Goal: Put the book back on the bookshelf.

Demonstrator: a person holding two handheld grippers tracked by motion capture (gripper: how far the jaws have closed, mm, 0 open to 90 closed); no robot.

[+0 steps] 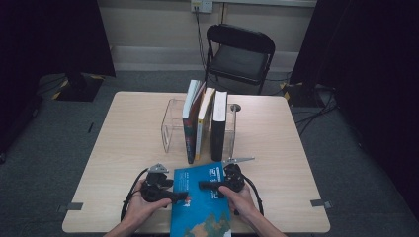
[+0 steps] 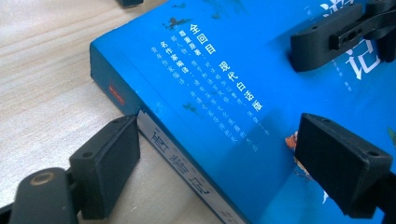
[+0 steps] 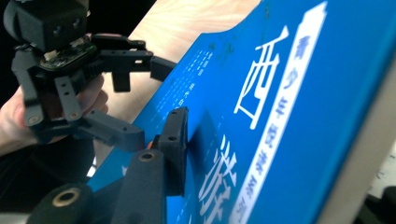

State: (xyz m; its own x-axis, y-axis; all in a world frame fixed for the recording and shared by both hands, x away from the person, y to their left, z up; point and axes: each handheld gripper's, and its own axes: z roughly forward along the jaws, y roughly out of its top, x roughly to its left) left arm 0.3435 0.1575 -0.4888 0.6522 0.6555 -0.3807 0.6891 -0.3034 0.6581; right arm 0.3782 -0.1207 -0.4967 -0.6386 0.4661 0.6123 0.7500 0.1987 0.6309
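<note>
The left claw (image 1: 184, 196) stands released, its jaws spread astride the spine edge of the blue book (image 1: 202, 207), which lies flat at the near edge of the counter (image 1: 128, 143). The right claw (image 1: 202, 185) presses a pad on the cover; whether it is clenched I cannot tell.

The table (image 1: 276, 143) is made of light wood and has rounded corners. A big blue book (image 1: 200, 207) lies flat on it at the near edge (it has white writing on its cover). Farther back, in the middle, stands a clear plastic book holder (image 1: 170, 129). Three books (image 1: 203, 126) stand upright in it, side by side.
</note>
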